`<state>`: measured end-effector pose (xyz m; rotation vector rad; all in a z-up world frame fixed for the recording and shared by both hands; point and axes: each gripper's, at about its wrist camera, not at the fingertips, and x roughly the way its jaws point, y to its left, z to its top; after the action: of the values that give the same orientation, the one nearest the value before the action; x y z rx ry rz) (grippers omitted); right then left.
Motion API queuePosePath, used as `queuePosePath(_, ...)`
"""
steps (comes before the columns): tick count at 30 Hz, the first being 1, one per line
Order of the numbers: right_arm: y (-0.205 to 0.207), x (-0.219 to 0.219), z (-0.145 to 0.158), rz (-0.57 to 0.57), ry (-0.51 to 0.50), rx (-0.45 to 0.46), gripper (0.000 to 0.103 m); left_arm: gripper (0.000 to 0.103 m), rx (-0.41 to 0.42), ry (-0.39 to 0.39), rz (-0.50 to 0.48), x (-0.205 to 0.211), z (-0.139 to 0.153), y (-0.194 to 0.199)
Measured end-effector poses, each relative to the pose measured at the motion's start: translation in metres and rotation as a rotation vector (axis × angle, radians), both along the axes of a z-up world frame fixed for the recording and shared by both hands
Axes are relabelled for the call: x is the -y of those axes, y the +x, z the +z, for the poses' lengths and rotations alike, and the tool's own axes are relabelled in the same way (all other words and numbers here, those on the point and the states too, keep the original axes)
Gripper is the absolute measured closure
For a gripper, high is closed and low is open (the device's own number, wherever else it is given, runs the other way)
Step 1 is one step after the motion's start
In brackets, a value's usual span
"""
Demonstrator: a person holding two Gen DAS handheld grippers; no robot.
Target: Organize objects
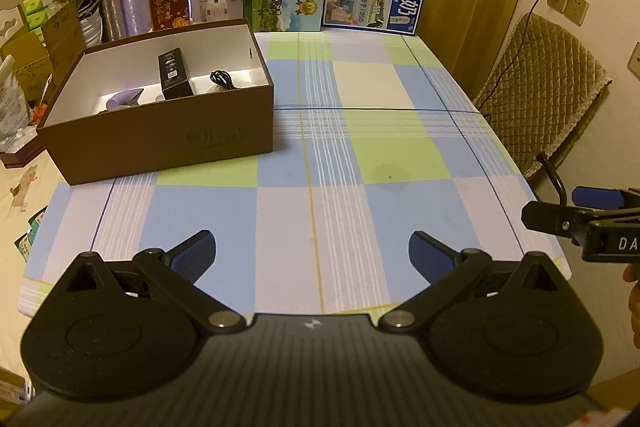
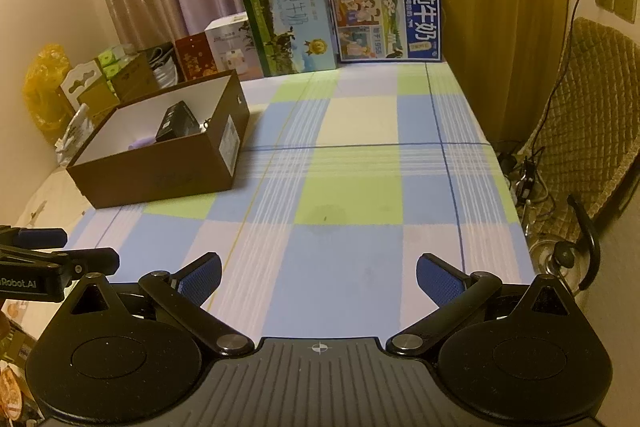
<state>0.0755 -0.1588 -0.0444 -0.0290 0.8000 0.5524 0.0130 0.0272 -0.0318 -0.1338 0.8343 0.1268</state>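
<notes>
With the left tool [image 1: 312, 255] and right tool [image 2: 319, 277] both spread and empty above the counter [image 1: 360, 155], we judged the black carton [image 1: 175, 74], leaning inside the brown shoebox [image 1: 160, 143], light, rigid and best pinched across its narrow sides.

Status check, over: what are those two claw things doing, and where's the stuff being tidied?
Left gripper and right gripper: jaws open, empty. Small black carton inside brown cardboard box. Nothing between.
</notes>
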Motion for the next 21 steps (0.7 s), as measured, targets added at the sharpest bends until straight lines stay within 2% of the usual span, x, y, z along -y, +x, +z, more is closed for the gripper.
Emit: queuePosePath(21, -0.027, 0.01, 0.0, -0.013, -0.018, 0.016, 0.002, 0.001, 0.025, 0.003, 0.004, 0.012, 0.003, -0.026)
